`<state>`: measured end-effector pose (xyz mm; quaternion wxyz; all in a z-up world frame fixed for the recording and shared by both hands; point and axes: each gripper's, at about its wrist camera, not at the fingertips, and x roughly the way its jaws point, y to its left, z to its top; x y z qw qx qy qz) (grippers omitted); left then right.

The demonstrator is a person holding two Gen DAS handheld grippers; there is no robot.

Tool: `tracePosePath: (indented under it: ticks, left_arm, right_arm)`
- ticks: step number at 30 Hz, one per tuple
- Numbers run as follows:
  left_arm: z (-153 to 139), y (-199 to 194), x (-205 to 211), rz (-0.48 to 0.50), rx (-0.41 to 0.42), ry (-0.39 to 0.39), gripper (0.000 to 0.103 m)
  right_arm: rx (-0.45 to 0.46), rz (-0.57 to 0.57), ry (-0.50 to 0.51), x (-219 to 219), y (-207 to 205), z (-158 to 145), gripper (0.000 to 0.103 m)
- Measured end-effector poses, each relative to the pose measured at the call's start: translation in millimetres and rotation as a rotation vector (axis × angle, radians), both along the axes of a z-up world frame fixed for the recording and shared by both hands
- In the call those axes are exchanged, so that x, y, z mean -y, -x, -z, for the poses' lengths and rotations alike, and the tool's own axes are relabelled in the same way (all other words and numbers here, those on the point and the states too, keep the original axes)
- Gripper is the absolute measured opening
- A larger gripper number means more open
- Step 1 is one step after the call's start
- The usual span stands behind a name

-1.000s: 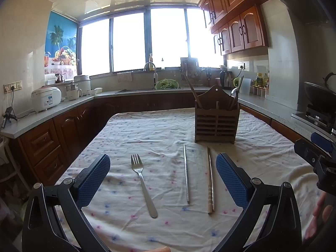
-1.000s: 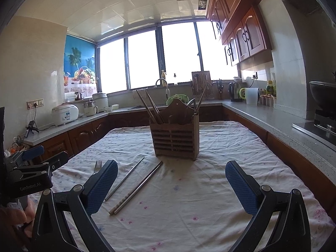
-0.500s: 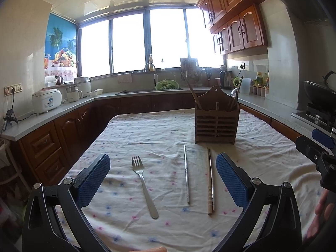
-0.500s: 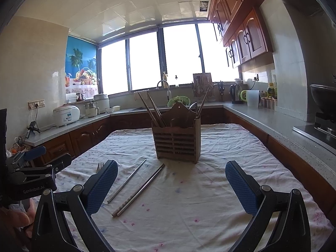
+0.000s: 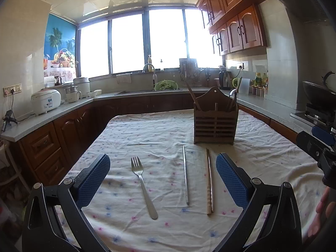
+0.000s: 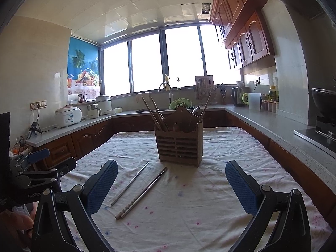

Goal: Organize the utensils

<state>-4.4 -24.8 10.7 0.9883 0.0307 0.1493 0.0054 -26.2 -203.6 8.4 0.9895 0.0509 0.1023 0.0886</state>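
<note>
While a floral cloth [image 5: 151, 132] covers the tabletop [image 6: 241, 138], a slatted wooden caddy [image 5: 215, 126] stands upright on it, holding chopsticks and a spoon. Near the caddy's front lie a pair of chopsticks [image 5: 209, 180] touching each other, just left of them a single metal chopstick [image 5: 185, 174], and farther left a fork [image 5: 142, 182]. Both the left claw [image 5: 162, 180] and the right claw [image 6: 171, 185] hover wide open, gripping nothing.

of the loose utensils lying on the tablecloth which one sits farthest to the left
The fork. In the left wrist view it lies left of the single metal chopstick and the chopstick pair, and it alone has tines.
</note>
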Motion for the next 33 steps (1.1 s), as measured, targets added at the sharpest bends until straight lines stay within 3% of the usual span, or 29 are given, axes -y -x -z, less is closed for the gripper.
tracePosePath:
  ticks: [33]
  left_arm:
    - [-1.1, -8.4, -3.2, 0.001, -0.020, 0.008, 0.103]
  right_arm:
    - [-0.017, -0.009, -0.005, -2.9, -9.1, 5.3, 0.103]
